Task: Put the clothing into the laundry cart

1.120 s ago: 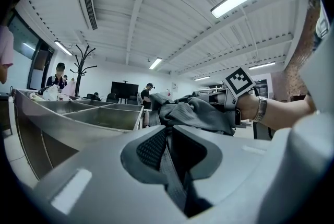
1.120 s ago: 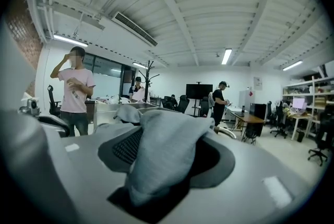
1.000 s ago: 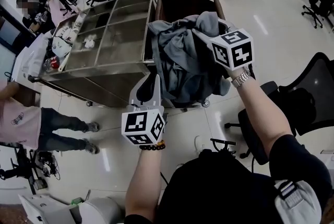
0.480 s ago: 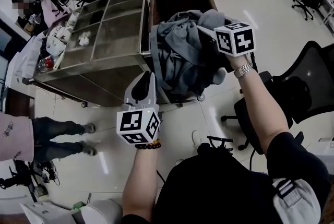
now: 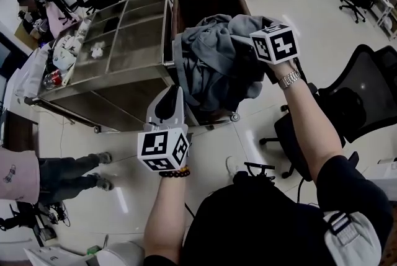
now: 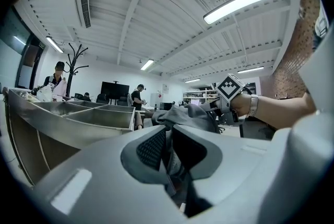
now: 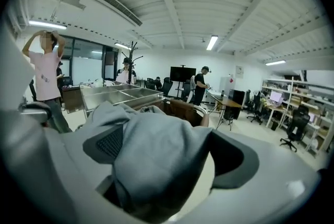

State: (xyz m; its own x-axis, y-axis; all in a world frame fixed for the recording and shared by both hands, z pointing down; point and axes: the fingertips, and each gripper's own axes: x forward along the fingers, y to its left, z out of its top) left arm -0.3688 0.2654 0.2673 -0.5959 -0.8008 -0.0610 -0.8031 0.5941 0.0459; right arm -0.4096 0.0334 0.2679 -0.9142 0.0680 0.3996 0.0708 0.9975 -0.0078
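Left gripper: pinching the grey clothing
Right gripper: just opened wide, clothing loose between jaws
Laundry cart: under clothing

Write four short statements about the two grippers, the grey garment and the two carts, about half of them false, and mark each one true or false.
1. The brown laundry cart stands right beside the stainless steel compartment trolley. True.
2. The left gripper holds nothing. False: its jaws are shut on a strip of the grey cloth garment.
3. The right gripper is clamped tight on the garment. False: its jaws have just been opening and stand apart, with the cloth draped between them.
4. A metal wristwatch sits on the right wrist. True.
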